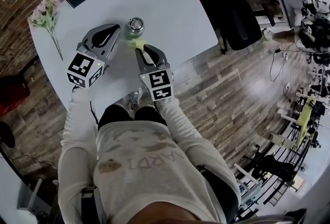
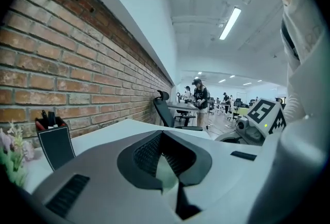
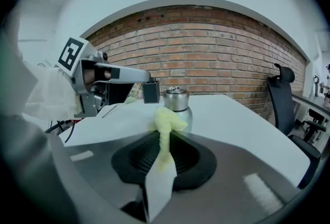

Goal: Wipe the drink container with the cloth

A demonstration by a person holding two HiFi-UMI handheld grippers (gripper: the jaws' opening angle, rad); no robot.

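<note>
The table is smooth, and the bottle stands free near its middle. Nothing steadies the bottle, so a sideways push from the cloth could slide it or tip it. The left gripper lies just beside it, on the side toward the table's left edge. Its jaws are closed on nothing and do not brace it. The right gripper is clamped on the cloth, and only a small tuft stands past its tips, so bare jaw might scrape metal. The tuft sits just beside the bottle on its near-edge side. Whether they touch cannot be told.
</note>
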